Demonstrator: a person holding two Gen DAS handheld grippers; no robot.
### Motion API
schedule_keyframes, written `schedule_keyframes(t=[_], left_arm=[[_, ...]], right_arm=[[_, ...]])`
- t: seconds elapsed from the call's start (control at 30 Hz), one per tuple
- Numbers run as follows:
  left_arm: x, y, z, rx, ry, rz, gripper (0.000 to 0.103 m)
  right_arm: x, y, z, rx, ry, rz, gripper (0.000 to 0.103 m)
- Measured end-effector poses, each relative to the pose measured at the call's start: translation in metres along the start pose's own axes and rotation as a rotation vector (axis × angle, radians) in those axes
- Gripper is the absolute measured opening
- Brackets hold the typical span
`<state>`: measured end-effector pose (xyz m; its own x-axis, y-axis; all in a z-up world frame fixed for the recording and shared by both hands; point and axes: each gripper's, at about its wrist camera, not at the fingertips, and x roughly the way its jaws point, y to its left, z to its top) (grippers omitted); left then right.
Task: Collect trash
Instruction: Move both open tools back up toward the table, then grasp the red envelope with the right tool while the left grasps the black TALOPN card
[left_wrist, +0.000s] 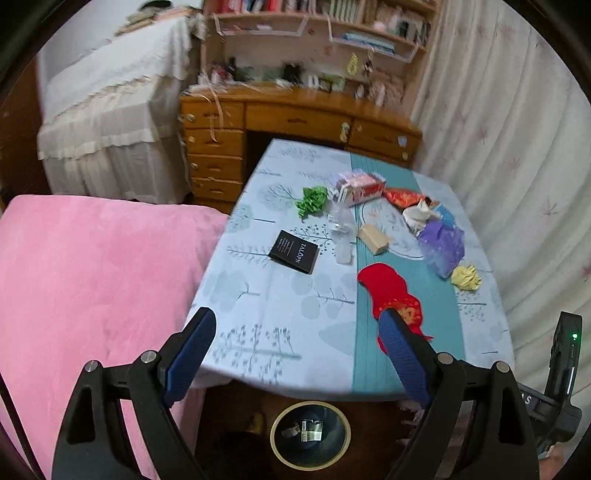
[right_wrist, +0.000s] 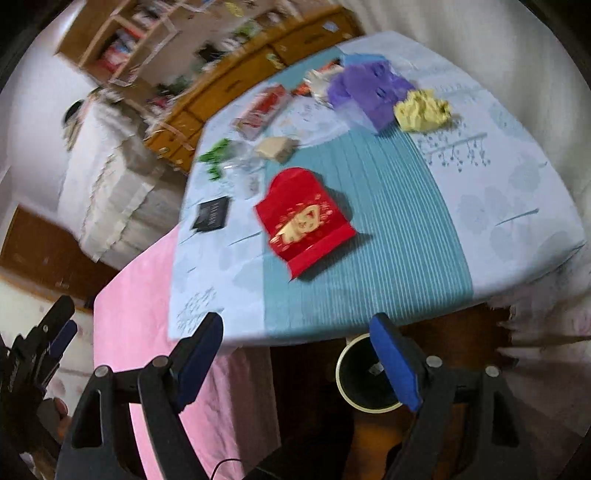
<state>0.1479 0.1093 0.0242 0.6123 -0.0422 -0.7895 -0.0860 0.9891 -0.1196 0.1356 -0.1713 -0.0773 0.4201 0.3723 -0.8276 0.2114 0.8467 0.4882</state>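
Observation:
Trash lies on the table (left_wrist: 280, 325): a red envelope (left_wrist: 388, 291) (right_wrist: 306, 225), a yellow paper ball (left_wrist: 466, 277) (right_wrist: 423, 110), a purple bag (left_wrist: 443, 247) (right_wrist: 369, 90), a green paper wad (left_wrist: 312, 201) (right_wrist: 214, 157), a clear plastic bottle (left_wrist: 341, 230), a tan block (left_wrist: 373, 238) (right_wrist: 277, 147), a black booklet (left_wrist: 294, 252) (right_wrist: 211, 218) and a red-white carton (left_wrist: 360, 188). A round bin (left_wrist: 310, 434) (right_wrist: 364, 376) stands on the floor below the table's near edge. My left gripper (left_wrist: 295, 354) and right gripper (right_wrist: 299, 362) are open and empty, above the near edge.
A pink blanket (left_wrist: 96, 288) lies left of the table. A wooden desk with shelves (left_wrist: 295, 118) stands behind it, a white-covered bed (left_wrist: 110, 122) at far left, curtains (left_wrist: 517, 147) at right. An orange wrapper (left_wrist: 402, 195) and crumpled white paper (left_wrist: 417, 218) lie by the purple bag.

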Motion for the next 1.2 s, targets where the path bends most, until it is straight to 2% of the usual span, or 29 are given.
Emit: schedule_keyframes(t=[0.23,0.33,0.47,0.67,0.9,1.03,1.17,1.2], left_arm=[[0.112,0.026,0.069,0.107,0.123,-0.046,0.089],[0.156,0.034,0.091,0.147,0.169,-0.039,0.089],[0.213,0.04,0.111,0.204,0.261,-0.045,0.089],[0.268,0.048,0.127,0.214,0.343,-0.082,0.089],[0.305,0.042,0.122,0.255,0.444,-0.132,0.089],[0.309,0.034,0.117,0.275,0.477,-0.163,0.089],[0.309,0.021,0.112,0.344,0.516,-0.193,0.089],[0.307,0.016,0.111,0.366,0.519,-0.193,0.089]], right_arm=[[0.065,-0.006,0.034,0.226,0.018,-0.095,0.082],[0.083,-0.007,0.043,0.326,0.006,-0.122,0.082],[0.102,-0.004,0.051,0.394,0.006,-0.183,0.083],[0.121,0.017,0.07,0.38,0.004,-0.298,0.085],[0.14,0.041,0.074,0.259,0.016,-0.466,0.083],[0.148,0.054,0.073,0.176,0.003,-0.547,0.07],[0.151,0.064,0.076,0.116,-0.023,-0.532,0.038],[0.151,0.065,0.077,0.111,-0.026,-0.528,0.035]])
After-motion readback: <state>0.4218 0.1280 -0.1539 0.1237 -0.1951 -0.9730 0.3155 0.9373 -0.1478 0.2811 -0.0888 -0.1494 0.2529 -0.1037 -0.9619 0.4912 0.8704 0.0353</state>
